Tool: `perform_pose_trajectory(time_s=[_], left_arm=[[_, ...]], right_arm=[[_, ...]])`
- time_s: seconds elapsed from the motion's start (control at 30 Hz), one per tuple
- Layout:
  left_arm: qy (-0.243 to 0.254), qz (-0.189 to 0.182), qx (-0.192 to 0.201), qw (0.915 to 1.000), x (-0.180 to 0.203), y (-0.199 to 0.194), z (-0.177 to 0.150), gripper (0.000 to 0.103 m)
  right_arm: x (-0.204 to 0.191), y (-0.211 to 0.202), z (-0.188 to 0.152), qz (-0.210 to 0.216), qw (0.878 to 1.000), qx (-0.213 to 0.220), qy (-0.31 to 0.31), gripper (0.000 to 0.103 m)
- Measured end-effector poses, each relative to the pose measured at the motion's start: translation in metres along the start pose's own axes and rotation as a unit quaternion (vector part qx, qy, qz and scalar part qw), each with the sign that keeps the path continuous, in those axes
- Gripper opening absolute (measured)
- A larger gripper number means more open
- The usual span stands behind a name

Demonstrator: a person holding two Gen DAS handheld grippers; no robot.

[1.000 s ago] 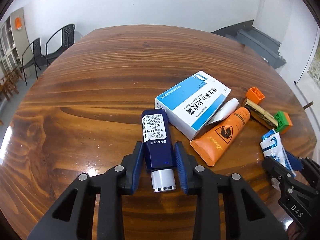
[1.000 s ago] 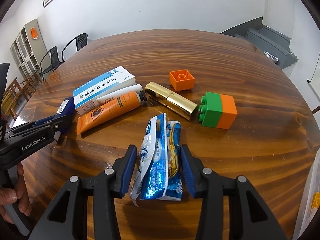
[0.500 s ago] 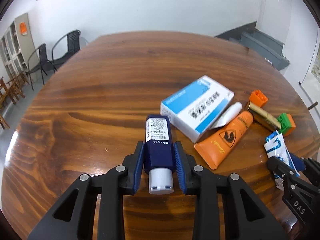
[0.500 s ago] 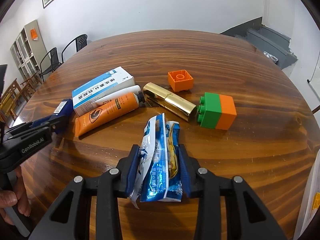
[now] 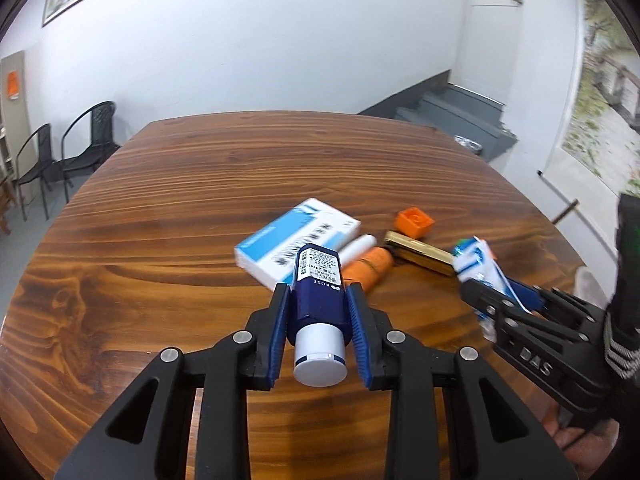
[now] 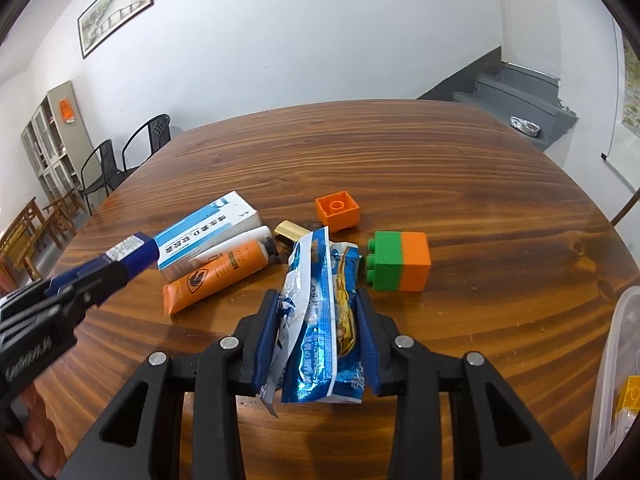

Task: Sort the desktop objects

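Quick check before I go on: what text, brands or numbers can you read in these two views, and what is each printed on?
"KOSE": white label of the dark blue bottle held in the left gripper.
"DAS": body of the right gripper, seen in the left view.
Medicine box: a large "D" among Chinese characters; the rest is too small.
Orange tube, blue snack packet, bottle's fine print: unreadable.

Wooden table (image 6: pixel 400 152) bears box (image 6: pixel 206 232), tube (image 6: pixel 216 276), blocks (image 6: pixel 400 266).
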State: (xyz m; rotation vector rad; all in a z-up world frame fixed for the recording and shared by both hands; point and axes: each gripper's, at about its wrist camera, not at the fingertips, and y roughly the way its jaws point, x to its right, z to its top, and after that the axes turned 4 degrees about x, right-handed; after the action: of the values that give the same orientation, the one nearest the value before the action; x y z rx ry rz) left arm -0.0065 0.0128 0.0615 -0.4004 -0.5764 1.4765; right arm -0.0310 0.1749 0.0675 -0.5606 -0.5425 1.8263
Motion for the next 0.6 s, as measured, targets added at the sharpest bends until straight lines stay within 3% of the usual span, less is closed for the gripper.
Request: perform_pose_trajectory(time_s=[0.4, 0.6], left_arm=[[0.034, -0.045, -0.006, 0.9984, 0.03, -0.001, -0.009, 0.032], [0.044, -0.063, -0.03, 0.9966, 0.047, 0.007, -0.018, 0.032]], right_arm=[[0.032, -0.034, -0.01, -0.024, 0.997, 0.051, 0.056, 0.041], [0.058, -0.063, -0.024, -0.042, 0.992, 0.071, 0.1, 0.041]])
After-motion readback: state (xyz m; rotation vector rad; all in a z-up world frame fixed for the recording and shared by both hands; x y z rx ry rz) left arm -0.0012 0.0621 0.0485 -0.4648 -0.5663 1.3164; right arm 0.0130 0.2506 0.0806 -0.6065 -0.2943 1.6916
